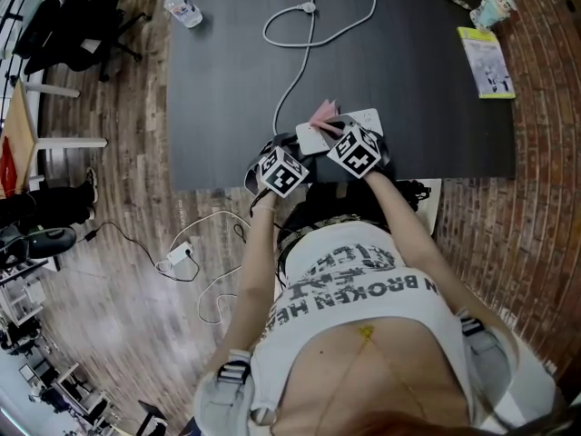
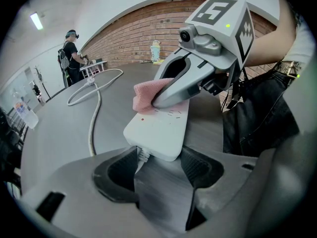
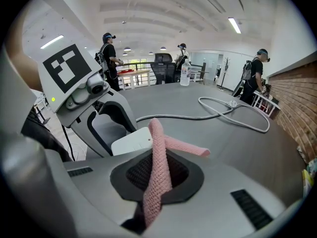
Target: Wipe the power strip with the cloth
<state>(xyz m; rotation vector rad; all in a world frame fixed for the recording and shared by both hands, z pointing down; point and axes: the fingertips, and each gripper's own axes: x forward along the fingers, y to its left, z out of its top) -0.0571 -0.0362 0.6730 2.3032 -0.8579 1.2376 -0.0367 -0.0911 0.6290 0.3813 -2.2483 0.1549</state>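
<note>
A white power strip [image 1: 310, 139] lies at the near edge of the dark table [image 1: 227, 89], and its white cable [image 1: 300, 71] loops away across the top. In the left gripper view, my left gripper [image 2: 156, 165] is shut on the strip's cable end [image 2: 161, 128], one pad on each side. My right gripper [image 3: 157, 175] is shut on a pink cloth [image 3: 157, 152]. It presses the cloth [image 2: 146, 94] down on the strip's top, near its far half. In the head view, both marker cubes sit close together over the strip, the left gripper [image 1: 292, 148] beside the right gripper [image 1: 331, 127].
A water bottle [image 1: 182, 7] stands at the table's far left corner. A yellow-green booklet [image 1: 486, 62] and a small cup [image 1: 495, 9] lie at the far right. Another socket strip with cables [image 1: 177, 257] lies on the wooden floor. Several people stand in the background.
</note>
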